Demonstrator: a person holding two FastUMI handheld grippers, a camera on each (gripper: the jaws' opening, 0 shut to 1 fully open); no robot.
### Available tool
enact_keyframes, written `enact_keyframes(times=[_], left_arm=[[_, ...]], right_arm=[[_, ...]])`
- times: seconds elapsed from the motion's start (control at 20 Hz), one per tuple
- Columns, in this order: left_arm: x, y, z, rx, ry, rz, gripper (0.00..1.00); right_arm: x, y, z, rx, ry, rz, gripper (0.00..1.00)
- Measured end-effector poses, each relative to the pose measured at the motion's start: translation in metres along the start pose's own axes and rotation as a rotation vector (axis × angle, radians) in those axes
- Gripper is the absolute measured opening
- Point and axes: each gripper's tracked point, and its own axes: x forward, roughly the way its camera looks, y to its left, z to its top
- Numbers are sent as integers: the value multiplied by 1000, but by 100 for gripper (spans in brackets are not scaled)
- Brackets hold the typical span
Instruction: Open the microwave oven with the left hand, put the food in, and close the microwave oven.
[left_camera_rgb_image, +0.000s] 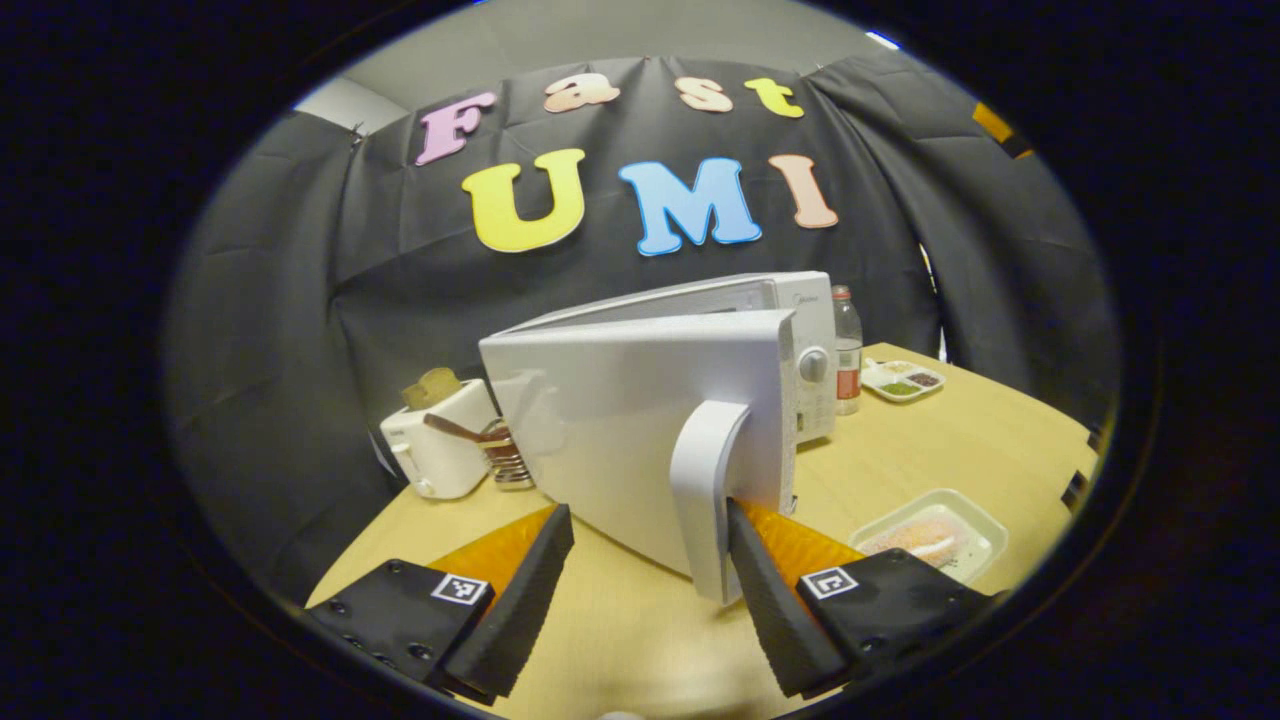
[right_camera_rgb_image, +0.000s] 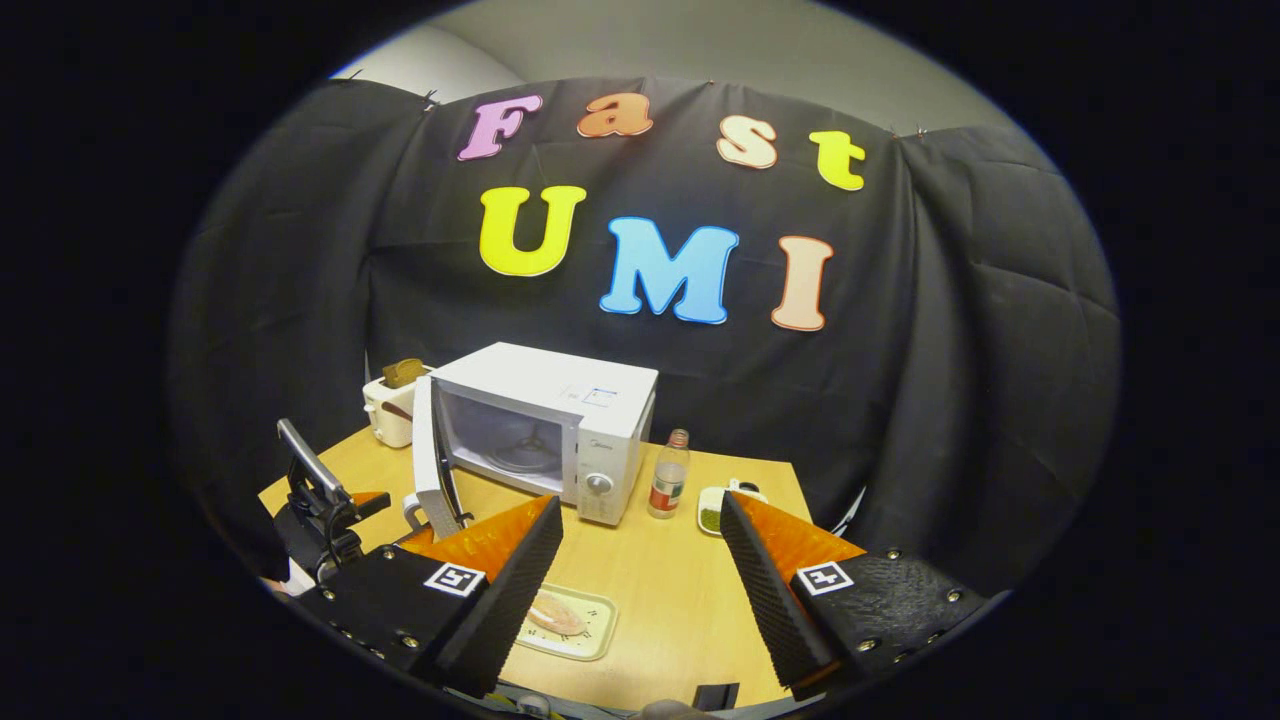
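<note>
Microwave oven (right_camera_rgb_image: 545, 430) door (left_camera_rgb_image: 640, 420) swung open, left gripper (left_camera_rgb_image: 650, 560) spread wide at door handle (left_camera_rgb_image: 705, 500), right gripper (right_camera_rgb_image: 640, 570) spread above food tray (right_camera_rgb_image: 565, 620) on table (right_camera_rgb_image: 680, 580).

— What finish on the microwave (right_camera_rgb_image: 545, 425)?
— I see smooth, slightly glossy white plastic, door (left_camera_rgb_image: 640, 420) too.
— The table (right_camera_rgb_image: 680, 580)?
— Matt pale wood look; at upper frame, matt, creased cloth wall (right_camera_rgb_image: 950, 330).

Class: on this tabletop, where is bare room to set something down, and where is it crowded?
Bare wood lies between the white microwave, clear bottle and white food tray. Crowded: the back left corner, where the white toaster sits beside the open microwave door.
</note>
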Motion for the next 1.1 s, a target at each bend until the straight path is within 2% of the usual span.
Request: enact_keyframes(times=[0.25, 0.3, 0.35, 0.6, 0.75, 1.0, 1.1], left_arm=[[-30, 62, -4, -12, 11, 84, 100], [-37, 74, -7, -10, 16, 98, 94], [-43, 85, -10, -10, 23, 109, 100], [-68, 133, -27, -64, 59, 166, 98], [-83, 166, -38, -57, 94, 231, 100], [-104, 222, -39, -55, 106, 398, 100], [-110, 226, -32, -33, 104, 428, 95]], right_arm=[[13, 46, -2, -1, 10, 83, 98], [15, 55, -3, -5, 10, 99, 98], [17, 65, -5, -4, 9, 114, 98], [20, 96, -16, 15, 25, 193, 98], [20, 95, -21, 9, 30, 215, 98], [27, 76, -33, 5, 33, 238, 98], [32, 67, -42, 4, 46, 245, 98]])
